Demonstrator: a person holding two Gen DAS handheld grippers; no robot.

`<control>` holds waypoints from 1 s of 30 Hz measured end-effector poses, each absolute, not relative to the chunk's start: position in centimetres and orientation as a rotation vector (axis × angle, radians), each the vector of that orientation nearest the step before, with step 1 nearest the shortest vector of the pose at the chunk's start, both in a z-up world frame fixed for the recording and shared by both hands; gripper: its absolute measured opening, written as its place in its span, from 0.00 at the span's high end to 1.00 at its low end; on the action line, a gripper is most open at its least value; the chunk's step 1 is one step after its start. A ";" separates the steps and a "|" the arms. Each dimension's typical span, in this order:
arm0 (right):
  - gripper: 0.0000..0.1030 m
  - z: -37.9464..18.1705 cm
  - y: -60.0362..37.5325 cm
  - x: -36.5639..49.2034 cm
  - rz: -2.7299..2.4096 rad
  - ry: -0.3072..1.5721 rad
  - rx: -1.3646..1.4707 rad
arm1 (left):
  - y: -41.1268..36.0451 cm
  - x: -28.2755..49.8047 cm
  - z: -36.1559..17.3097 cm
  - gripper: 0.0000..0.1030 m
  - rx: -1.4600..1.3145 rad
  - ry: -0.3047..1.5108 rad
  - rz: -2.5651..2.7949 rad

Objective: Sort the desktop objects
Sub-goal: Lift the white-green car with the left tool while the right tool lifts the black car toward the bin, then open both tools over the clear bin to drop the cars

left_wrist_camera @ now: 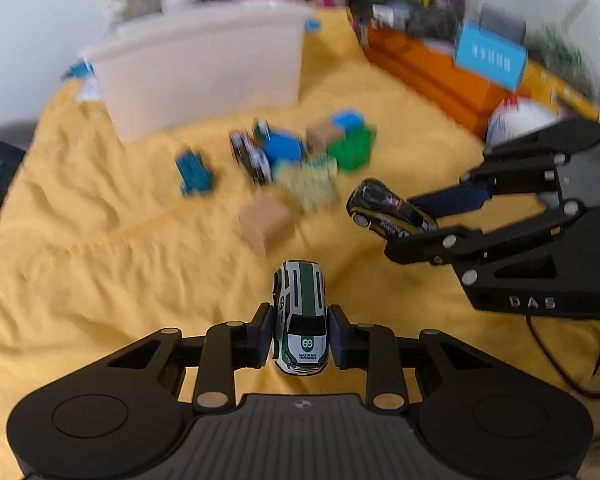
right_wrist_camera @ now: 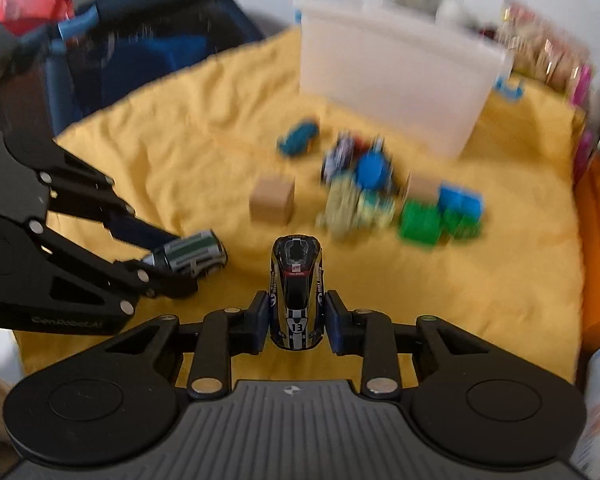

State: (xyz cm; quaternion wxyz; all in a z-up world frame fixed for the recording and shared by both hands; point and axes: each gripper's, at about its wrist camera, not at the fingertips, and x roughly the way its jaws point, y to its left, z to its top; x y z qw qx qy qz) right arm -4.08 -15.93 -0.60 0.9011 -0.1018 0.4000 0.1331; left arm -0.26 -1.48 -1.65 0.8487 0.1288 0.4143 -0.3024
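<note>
White-green toy car (left_wrist_camera: 302,320) pinched in left gripper (left_wrist_camera: 301,336) fingers; black toy car (right_wrist_camera: 296,296) pinched in right gripper (right_wrist_camera: 296,318). Right view alone shows dark blue bin (right_wrist_camera: 148,52). Both angled down over yellow cloth (left_wrist_camera: 100,240).

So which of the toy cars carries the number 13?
The black and gold toy car, clamped in the right tongs. The white and green toy car in the left tongs reads 69; the cars on the cloth are too blurred.
</note>
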 end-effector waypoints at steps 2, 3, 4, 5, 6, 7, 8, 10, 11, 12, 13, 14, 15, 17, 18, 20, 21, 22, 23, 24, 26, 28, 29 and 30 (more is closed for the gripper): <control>0.68 0.6 -16.1 -3.6 0.281 0.807 -0.200 | -1.3 0.3 0.1 0.69 0.253 0.825 -0.634; 0.68 1.1 -16.1 -3.3 0.282 0.796 -0.197 | -1.3 0.7 1.2 0.69 0.246 0.789 -0.630; 0.68 1.5 -16.2 -3.0 0.282 0.784 -0.198 | -1.3 1.1 2.1 0.69 0.246 0.760 -0.626; 0.68 1.8 -16.2 -2.5 0.281 0.773 -0.202 | -1.4 1.6 2.9 0.69 0.248 0.732 -0.623; 0.68 2.2 -16.3 -2.1 0.280 0.761 -0.205 | -1.6 2.4 3.9 0.69 0.251 0.701 -0.617; 0.68 2.5 -16.4 -1.5 0.279 0.748 -0.206 | -1.7 3.1 4.6 0.69 0.253 0.678 -0.610; 0.68 2.9 -16.6 -0.8 0.276 0.733 -0.208 | -1.9 3.9 5.3 0.69 0.255 0.658 -0.604; 0.68 3.9 -17.1 0.6 0.262 0.697 -0.213 | -2.2 5.8 7.0 0.69 0.257 0.618 -0.595; 0.68 4.4 -17.4 1.4 0.254 0.678 -0.210 | -2.4 6.7 7.7 0.69 0.261 0.596 -0.592; 0.68 5.1 -17.9 2.1 0.247 0.658 -0.199 | -2.6 7.6 8.4 0.69 0.272 0.573 -0.587; 0.68 5.9 -18.4 3.2 0.239 0.632 -0.181 | -2.9 8.7 9.2 0.69 0.282 0.548 -0.580; 0.68 6.6 -18.8 4.0 0.230 0.611 -0.171 | -3.1 9.6 9.9 0.69 0.283 0.529 -0.577; 0.68 7.3 -19.1 5.1 0.215 0.589 -0.168 | -3.3 11.2 10.5 0.69 0.278 0.519 -0.574; 0.68 8.5 -19.8 7.6 0.178 0.555 -0.165 | -3.8 14.1 11.2 0.69 0.254 0.518 -0.567; 0.68 8.9 -20.2 8.8 0.162 0.548 -0.151 | -4.1 15.9 11.4 0.69 0.242 0.522 -0.558; 0.68 9.5 -21.4 11.7 0.135 0.555 -0.093 | -4.6 18.7 11.4 0.69 0.221 0.538 -0.537; 0.68 9.6 -21.8 13.0 0.119 0.562 -0.068 | -5.0 20.0 11.3 0.69 0.215 0.546 -0.525; 0.68 9.7 -22.2 14.3 0.100 0.571 -0.053 | -5.4 21.4 11.0 0.69 0.214 0.555 -0.508; 0.68 9.6 -22.4 15.5 0.076 0.577 -0.045 | -5.7 22.5 10.8 0.69 0.217 0.560 -0.493; 0.68 9.3 -22.7 16.3 0.054 0.585 -0.042 | -6.2 23.5 10.5 0.69 0.222 0.569 -0.485; 0.67 8.7 -23.1 18.0 0.013 0.610 -0.033 | -6.8 25.1 9.8 0.67 0.226 0.612 -0.472; 0.64 8.1 -23.5 18.5 -0.016 0.629 -0.032 | -6.6 25.3 9.6 0.66 0.196 0.628 -0.469; 0.64 8.0 -23.7 18.4 -0.027 0.623 -0.033 | -6.4 24.8 9.6 0.63 0.173 0.622 -0.482; 0.64 8.2 -23.9 17.8 -0.029 0.604 -0.033 | -6.0 24.1 9.7 0.61 0.156 0.610 -0.495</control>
